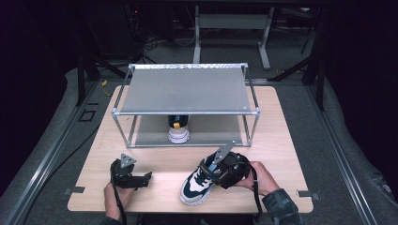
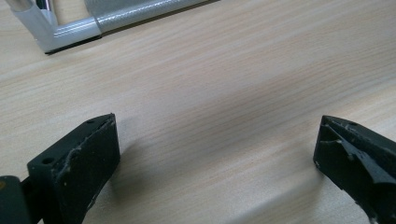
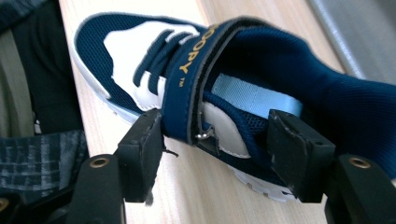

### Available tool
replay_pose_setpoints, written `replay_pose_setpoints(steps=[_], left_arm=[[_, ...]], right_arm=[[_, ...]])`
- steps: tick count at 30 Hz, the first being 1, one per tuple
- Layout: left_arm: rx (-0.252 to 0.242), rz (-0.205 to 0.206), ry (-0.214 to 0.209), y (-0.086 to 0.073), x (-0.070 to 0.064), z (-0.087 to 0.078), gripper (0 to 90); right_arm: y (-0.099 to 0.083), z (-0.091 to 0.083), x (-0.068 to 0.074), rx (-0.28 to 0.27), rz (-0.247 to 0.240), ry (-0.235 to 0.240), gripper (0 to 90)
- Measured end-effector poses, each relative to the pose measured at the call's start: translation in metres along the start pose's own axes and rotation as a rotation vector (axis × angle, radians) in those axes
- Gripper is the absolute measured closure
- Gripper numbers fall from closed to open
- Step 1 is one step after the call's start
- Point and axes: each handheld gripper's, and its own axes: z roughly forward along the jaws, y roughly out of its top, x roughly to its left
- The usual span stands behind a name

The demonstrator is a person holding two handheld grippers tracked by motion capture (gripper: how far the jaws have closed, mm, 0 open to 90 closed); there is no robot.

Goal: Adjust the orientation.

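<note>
The right gripper (image 3: 215,149) has its jaws set on either side of the navy and white shoe (image 1: 201,182), one against the outer side of the strap, the other pushed into the shoe's opening, so they pinch the side wall near the collar. In the right gripper view the strap (image 3: 187,79) carries yellow lettering and a pale blue lining shows inside. The shoe rests on its sole at the near middle of the tabletop (image 1: 281,140), toe toward the near edge, heel under the gripper. The right hand (image 1: 260,177) grips the tool from the right.

The left gripper (image 1: 133,178) lies low over the near left of the tabletop, its jaws wide apart with only bare wood between them, held by the left hand (image 1: 112,194).

Farther back stands a metal-framed rack (image 1: 185,89) with two grey shelves. A second shoe (image 1: 179,127) sits on the lower shelf, near its front middle.
</note>
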Motion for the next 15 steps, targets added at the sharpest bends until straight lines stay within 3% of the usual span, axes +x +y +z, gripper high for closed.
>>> replay_pose_setpoints(steps=[6,9,14,15], left_arm=[[-0.001,0.002,-0.002,0.0,-0.0002,0.0001,0.3],[-0.001,0.002,-0.003,0.0,-0.0002,0.0001,0.3],[0.0,0.005,-0.002,0.0001,-0.0001,0.0,0.3],[-0.001,0.002,-0.003,0.0001,-0.0002,0.0001,0.2]], right_arm=[[0.0019,0.0068,-0.0005,0.018,-0.019,0.011,45.8],[0.0,0.0047,-0.0008,0.023,-0.028,0.025,55.1],[-0.004,0.003,0.0013,0.012,-0.054,0.027,60.2],[-0.0055,0.0037,0.0019,-0.013,-0.05,0.028,61.0]])
